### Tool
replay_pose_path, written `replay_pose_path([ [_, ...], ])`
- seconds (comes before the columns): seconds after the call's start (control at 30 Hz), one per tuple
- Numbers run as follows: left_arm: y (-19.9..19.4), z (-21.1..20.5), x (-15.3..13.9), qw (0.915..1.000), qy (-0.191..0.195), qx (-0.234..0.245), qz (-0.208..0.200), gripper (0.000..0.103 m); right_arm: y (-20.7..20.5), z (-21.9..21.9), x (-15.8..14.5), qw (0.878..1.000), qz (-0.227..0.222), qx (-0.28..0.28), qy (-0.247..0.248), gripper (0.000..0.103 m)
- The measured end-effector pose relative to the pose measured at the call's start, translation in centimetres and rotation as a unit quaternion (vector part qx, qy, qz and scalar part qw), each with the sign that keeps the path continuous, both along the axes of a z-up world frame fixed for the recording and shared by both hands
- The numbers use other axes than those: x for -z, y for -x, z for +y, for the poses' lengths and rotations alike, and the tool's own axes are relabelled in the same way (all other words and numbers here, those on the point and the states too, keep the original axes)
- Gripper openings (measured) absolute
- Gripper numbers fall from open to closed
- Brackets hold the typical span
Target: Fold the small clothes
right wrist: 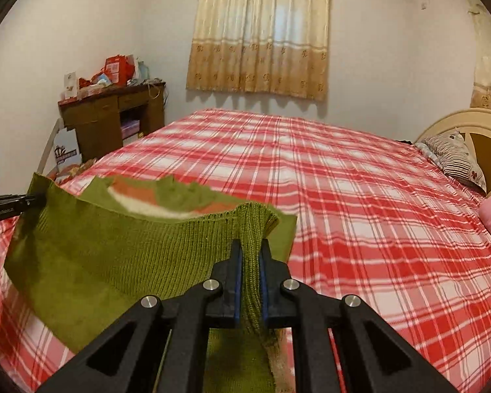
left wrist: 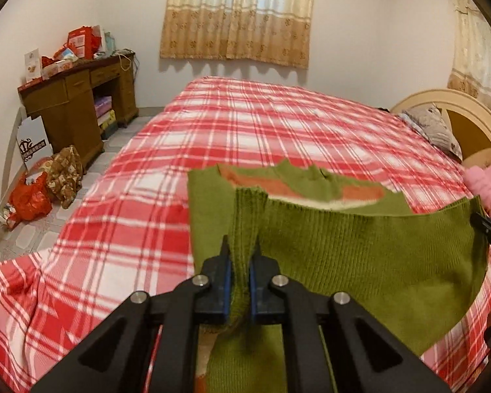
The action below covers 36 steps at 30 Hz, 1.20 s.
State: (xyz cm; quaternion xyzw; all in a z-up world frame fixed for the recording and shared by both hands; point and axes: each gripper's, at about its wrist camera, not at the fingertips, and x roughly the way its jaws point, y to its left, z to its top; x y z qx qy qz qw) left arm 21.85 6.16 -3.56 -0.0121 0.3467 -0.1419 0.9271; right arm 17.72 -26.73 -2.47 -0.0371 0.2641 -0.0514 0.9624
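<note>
A small olive-green knit sweater (left wrist: 360,245) with orange and white stripes is held up over the red plaid bed (left wrist: 245,124). My left gripper (left wrist: 241,249) is shut on its ribbed hem at the left corner. My right gripper (right wrist: 251,249) is shut on the ribbed hem at the other corner of the sweater (right wrist: 114,255). The hem is stretched between them, and the striped front hangs beyond it. The right gripper also shows at the right edge of the left wrist view (left wrist: 489,232), and the left gripper at the left edge of the right wrist view (right wrist: 32,201).
A brown wooden desk (left wrist: 78,98) piled with red boxes stands at the far left wall. Bags (left wrist: 29,199) lie on the tiled floor beside the bed. A pillow (left wrist: 435,124) and headboard (left wrist: 455,104) are at the right. A pink garment (left wrist: 487,186) lies on the bed's right edge.
</note>
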Motion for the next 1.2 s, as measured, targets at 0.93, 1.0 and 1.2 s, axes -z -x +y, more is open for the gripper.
replay_pose_path([
  [0.93, -16.6, -3.7, 6.6, 0.9936, -0.028, -0.099, 0.048, 0.009, -20.2, -4.8, 7.5, 0.997, 0.053, 0.058, 0.013, 0.007],
  [1.0, -16.3, -3.8, 6.3, 0.9930, -0.032, -0.107, 0.039, 0.012, -20.9, -4.8, 8.0, 0.996, 0.077, 0.053, 0.012, 0.008],
  [1.2, -17.5, -3.8, 7.1, 0.9865, -0.054, -0.136, 0.075, 0.056, -21.9, -7.9, 9.4, 0.984, 0.125, 0.113, -0.051, 0.015],
])
